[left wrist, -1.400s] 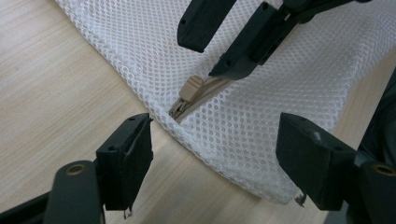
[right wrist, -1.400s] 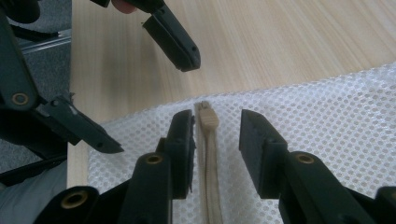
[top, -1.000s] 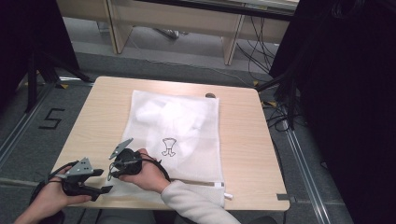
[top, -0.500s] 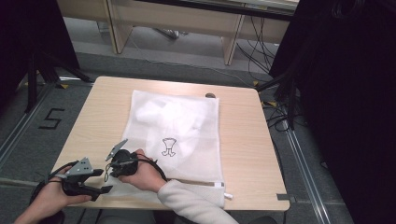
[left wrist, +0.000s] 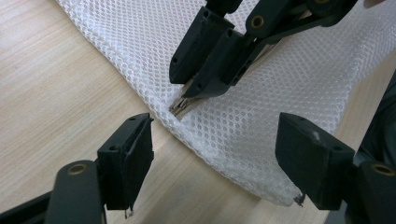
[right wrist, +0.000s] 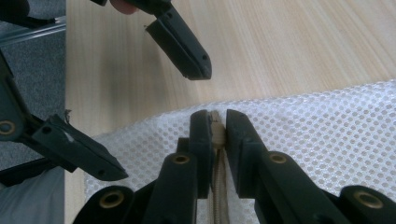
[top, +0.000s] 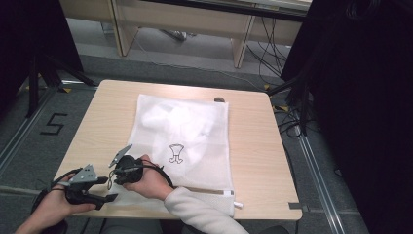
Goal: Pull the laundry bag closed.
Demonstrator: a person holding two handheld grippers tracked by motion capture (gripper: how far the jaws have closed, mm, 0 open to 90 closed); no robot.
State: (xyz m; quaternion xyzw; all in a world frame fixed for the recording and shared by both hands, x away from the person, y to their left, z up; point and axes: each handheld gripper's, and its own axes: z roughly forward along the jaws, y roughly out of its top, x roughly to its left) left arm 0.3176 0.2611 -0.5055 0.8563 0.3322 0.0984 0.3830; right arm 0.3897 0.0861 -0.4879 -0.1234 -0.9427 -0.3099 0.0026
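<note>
Mesh laundry bag [top: 182, 146] is lying flat across the middle of the wooden table [top: 253, 146] in the high view, white cloth showing through it and a small black figure printed near its centre. Its zipper edge is running along the side nearest the person, with the white pull tab [top: 237, 204] sitting at the far end of that edge from the grippers. The right gripper [top: 115, 171] is resting on the bag's near corner, probably to get hold of the zipper end. The left gripper [top: 108, 189] is hovering just beside that corner, over bare wood, seemingly waiting to take hold of the mesh.

In the left gripper view, the left gripper [left wrist: 212, 161] is standing with its jaws spread wide and nothing between them. The bag's [left wrist: 280, 93] corner edge is lying between and just beyond them. The right gripper [left wrist: 183, 103] is coming down from above onto that edge, its tips pressed on a thin tan strip at the hem, likely the end of the zipper tape.

In the right gripper view, the right gripper [right wrist: 215, 122] is nearly closed, pinching that tan strip [right wrist: 216, 182] between its pads, right at the bag's [right wrist: 327, 140] edge. Holding the edge this way is probably meant to keep it still. The left gripper [right wrist: 156, 121] is facing it from beyond the hem, jaws apart, one over the wood and one at the mesh corner, not touching the bag as far as can be seen.
</note>
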